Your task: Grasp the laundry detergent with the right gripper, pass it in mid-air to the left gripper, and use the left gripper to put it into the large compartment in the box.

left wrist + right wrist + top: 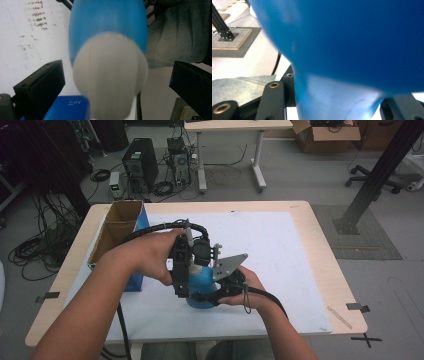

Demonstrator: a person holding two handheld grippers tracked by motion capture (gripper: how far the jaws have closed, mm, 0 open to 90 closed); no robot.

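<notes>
The blue plastic bottle (201,289) with a rounded body and a pale, whitish domed cap (110,75) sits at the table's centre, slightly toward six o'clock, on the white mat (280,255). In the left gripper view the cap end faces the camera, blurred, with the blue body widening behind it toward twelve o'clock. In the right gripper view its lighter blue narrow part (332,100) sits at six o'clock.

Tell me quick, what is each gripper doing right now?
Left gripper: open, jaws either side of the white cap of the blue plastic bottle, not touching it.
Right gripper: shut on the bottle's lower body.
</notes>
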